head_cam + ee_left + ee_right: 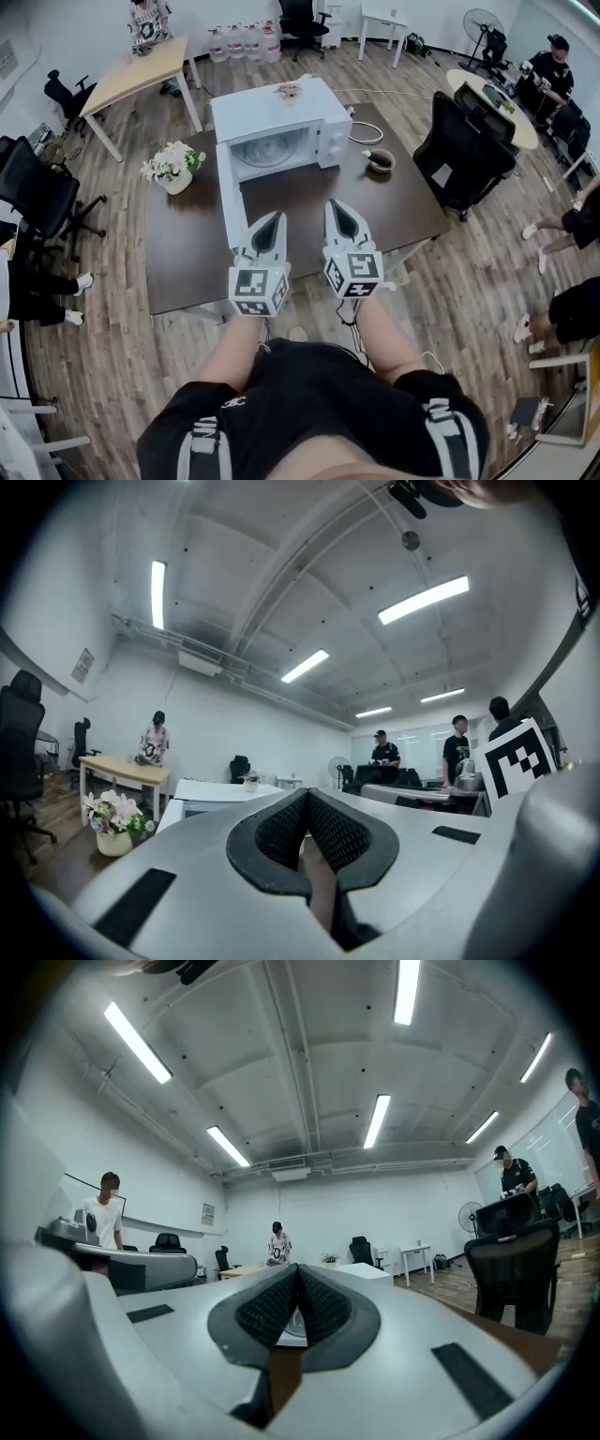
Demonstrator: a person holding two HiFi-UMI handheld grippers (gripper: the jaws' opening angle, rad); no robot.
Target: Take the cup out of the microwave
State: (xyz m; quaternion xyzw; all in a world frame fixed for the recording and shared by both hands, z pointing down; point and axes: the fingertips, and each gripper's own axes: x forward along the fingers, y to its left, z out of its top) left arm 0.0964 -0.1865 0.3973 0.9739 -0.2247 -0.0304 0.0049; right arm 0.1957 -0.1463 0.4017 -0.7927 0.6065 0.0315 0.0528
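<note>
The dark table [187, 262] is lying beneath and ahead of both grippers. The white microwave [281, 112] is standing straight beyond their tips, its door [228, 197] hanging open just left of the left gripper [276, 220]. The left gripper and the right gripper [336, 208] are both keeping their jaws together on nothing. The cup is presumably sitting in the cavity ahead, though I cannot make it out. Reaching in with the jaws shut risks toppling it, and the left gripper could clip the door.

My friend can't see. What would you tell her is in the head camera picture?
Seen from above, a person holds the left gripper and the right gripper, both shut and empty, pointing at a white microwave whose door hangs open on a dark table. A pot of flowers stands left of it; I can't make out a cup inside.
</note>
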